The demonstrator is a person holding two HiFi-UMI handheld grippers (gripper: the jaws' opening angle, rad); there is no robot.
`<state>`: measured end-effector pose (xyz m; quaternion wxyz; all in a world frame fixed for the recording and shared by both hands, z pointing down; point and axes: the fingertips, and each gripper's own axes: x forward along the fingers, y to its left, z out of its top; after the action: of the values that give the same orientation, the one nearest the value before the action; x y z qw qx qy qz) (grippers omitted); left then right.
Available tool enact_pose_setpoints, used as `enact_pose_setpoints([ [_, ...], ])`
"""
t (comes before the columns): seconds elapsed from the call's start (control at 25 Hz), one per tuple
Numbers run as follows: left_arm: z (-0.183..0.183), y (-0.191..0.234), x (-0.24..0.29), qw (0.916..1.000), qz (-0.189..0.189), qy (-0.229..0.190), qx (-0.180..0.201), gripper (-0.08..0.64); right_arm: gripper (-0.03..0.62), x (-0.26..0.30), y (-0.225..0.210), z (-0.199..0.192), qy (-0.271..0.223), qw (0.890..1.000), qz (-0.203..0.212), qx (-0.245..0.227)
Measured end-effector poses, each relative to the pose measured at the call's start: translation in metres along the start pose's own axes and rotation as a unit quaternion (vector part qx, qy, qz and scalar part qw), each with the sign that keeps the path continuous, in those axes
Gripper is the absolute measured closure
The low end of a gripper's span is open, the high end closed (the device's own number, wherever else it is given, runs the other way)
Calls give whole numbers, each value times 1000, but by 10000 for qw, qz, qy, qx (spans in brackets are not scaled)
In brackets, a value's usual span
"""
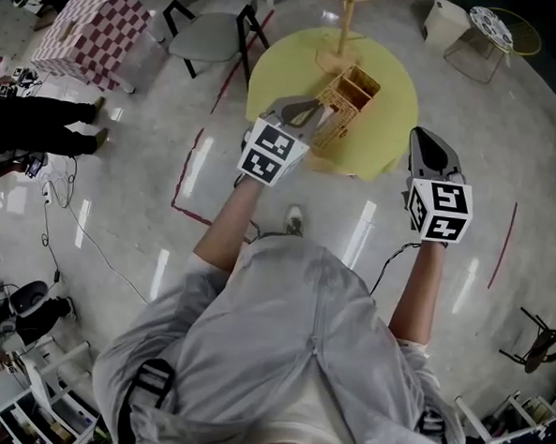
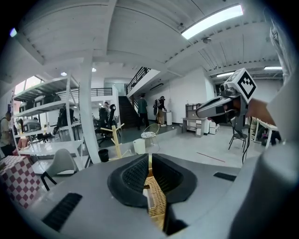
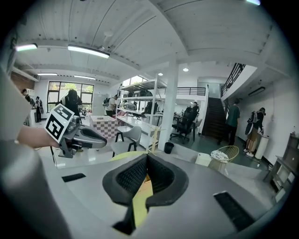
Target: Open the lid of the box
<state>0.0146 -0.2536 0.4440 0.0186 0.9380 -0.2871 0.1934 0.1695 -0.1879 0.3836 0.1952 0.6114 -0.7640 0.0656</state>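
The left gripper (image 2: pixel 149 162) has its jaws pressed together on a thin wicker edge, by the look of it the lid (image 2: pixel 157 201). The right gripper (image 3: pixel 146 161) is closed on nothing and hangs just beside the right edge of the table (image 1: pixel 279 74). The box (image 1: pixel 353 97) stands about mid-table, oblong and of pale woven wicker. It should be light and fairly stiff (weave may crack under a hard squeeze), so the lid's free rim looks the best hold.

Open lab-office hall: polished grey floor (image 1: pixel 119 207), metal shelving (image 2: pixel 44 93), staircase (image 3: pixel 210 116) to mezzanine, ceiling strip lights (image 2: pixel 212 21), office chairs (image 3: pixel 182 126).
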Motion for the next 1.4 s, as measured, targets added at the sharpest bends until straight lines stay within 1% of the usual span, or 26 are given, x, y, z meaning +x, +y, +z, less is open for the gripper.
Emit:
enact_pose_setpoints([
  [0.2, -22, 6, 22, 9992, -357, 189, 5, 525, 569, 23, 4, -6, 125, 9999, -18, -27],
  [0.28, -36, 6, 32, 9980, -508, 363, 15, 448, 569, 31, 5, -10, 183, 9998, -21, 17],
  [0.48, -65, -7, 53, 9944, -748, 737, 117, 395, 569, 45, 0, -28, 346, 9993, 138, 70],
  [0.64, -94, -23, 65, 9887, -917, 1170, 200, 357, 569, 60, -7, -43, 466, 9984, 309, 100],
  [0.8, -126, -38, 69, 9804, -923, 1666, 501, 346, 569, 70, -5, -60, 572, 9969, 517, 125],
  [1.04, -173, -47, 80, 9660, -782, 2289, 907, 333, 569, 77, -3, -92, 794, 9940, 713, 239],
  [1.16, -192, -49, 83, 9611, -758, 2457, 1010, 334, 569, 77, 3, -105, 910, 9923, 789, 283],
  [1.28, -203, -54, 87, 9568, -757, 2557, 1159, 334, 569, 74, 4, -116, 1017, 9910, 809, 331],
  [1.4, -211, -60, 91, 9504, -779, 2634, 1460, 341, 569, 71, 1, -126, 1081, 9902, 793, 384],
])
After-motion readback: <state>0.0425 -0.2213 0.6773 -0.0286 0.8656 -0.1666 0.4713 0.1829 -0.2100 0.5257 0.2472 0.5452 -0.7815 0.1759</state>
